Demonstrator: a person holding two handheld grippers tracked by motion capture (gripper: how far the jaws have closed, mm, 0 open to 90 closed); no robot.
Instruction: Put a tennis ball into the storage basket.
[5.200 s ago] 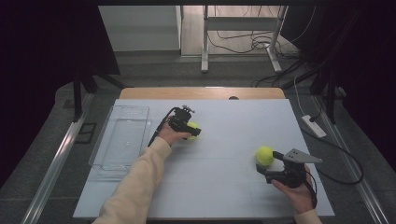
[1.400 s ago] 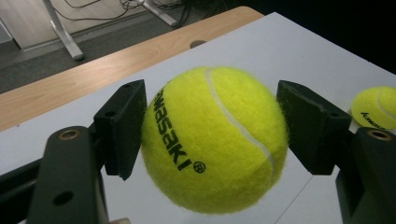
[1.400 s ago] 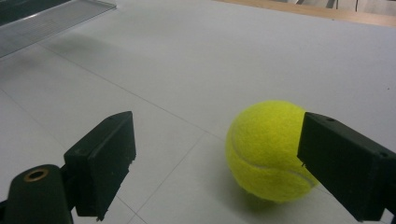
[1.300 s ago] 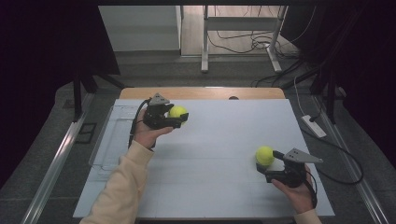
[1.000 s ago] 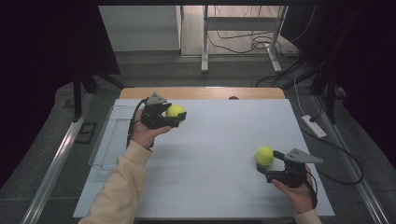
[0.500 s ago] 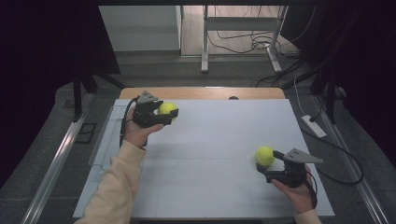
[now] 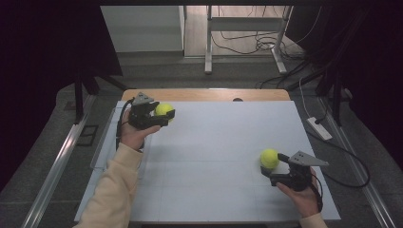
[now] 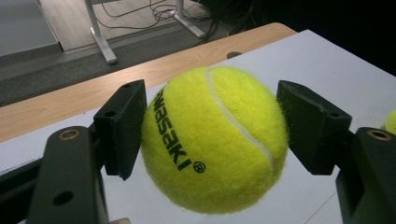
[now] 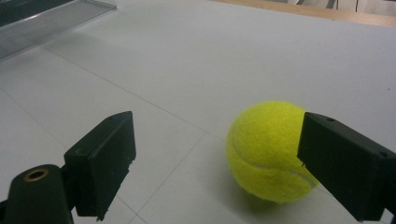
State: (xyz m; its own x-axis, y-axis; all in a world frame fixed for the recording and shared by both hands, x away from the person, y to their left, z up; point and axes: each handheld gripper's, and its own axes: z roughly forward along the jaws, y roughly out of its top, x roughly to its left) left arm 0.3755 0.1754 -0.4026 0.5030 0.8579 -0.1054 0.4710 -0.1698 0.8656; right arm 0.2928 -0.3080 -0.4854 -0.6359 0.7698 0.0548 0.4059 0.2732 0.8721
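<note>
- Your left gripper (image 7: 164, 115) is clamping a fuzzy yellow-green tennis ball with black lettering (image 8: 214, 138), both pads pressing its sides, above the far left corner of the white table top (image 7: 218, 156).
- Your right gripper (image 9: 219, 163) is holding its jaws wide apart around a second yellow-green tennis ball (image 9: 267, 151) resting near the table top's right edge; one pad seems to be just touching it, though that's hard to judge.
- A clear plastic tray (image 9: 51, 21) is lying along the table top's left edge.

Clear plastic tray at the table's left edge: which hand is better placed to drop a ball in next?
Left. The left gripper already holds a yellow felt tennis ball beside the clear plastic tray. The right gripper is open beside the second yellow tennis ball, across the table.
</note>
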